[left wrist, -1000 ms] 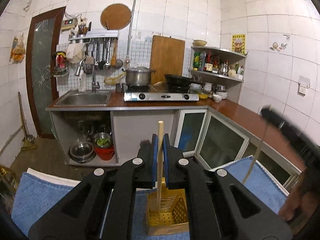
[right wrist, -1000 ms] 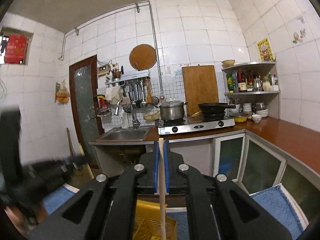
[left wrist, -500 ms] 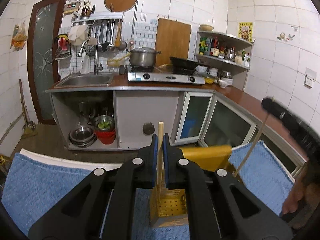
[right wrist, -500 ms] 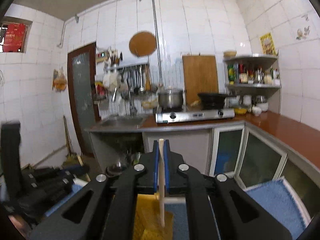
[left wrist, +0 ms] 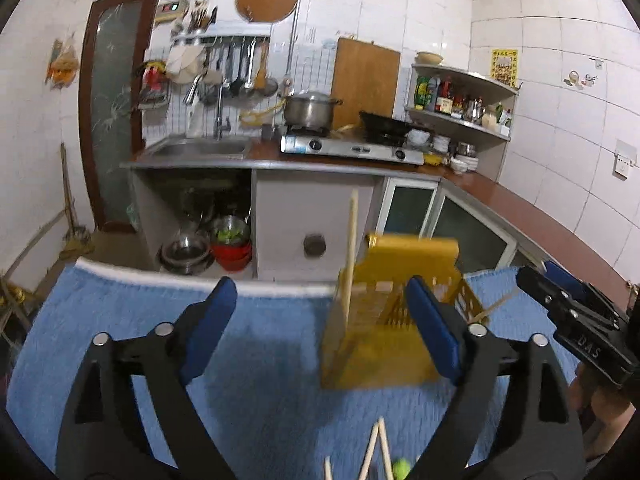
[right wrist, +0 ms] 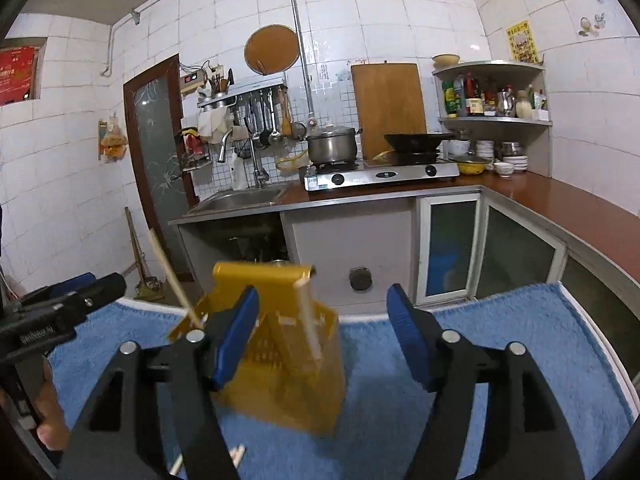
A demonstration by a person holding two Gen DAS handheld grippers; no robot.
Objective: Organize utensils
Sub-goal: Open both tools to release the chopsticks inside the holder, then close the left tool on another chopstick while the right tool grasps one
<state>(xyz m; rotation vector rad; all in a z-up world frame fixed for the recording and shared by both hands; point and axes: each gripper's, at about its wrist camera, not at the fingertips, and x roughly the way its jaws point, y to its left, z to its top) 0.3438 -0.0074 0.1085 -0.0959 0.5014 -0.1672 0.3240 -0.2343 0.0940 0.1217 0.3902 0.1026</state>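
Both just opening: left claw (left wrist: pixel 320 328) and right claw (right wrist: pixel 322 334) apart, clamped on nothing; chopsticks (left wrist: pixel 349 256) standing loose in yellow holder (left wrist: pixel 384 344).

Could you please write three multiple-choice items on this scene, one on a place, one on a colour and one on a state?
1. Where does the yellow utensil holder stand?
A. in the sink
B. on the blue towel
C. on the stove

2. What colour are the pads of the right gripper?
A. blue
B. red
C. white

3. How do the jaws of the left gripper stand?
A. shut on a chopstick
B. shut on nothing
C. open

Answers:
1. B, as blue cloth shows all round the holder's base.
2. A, as both pads show blue against the black fingers.
3. C, as its jaws have just been opening, with a wide gap between the pads and the chopstick standing free in the holder.
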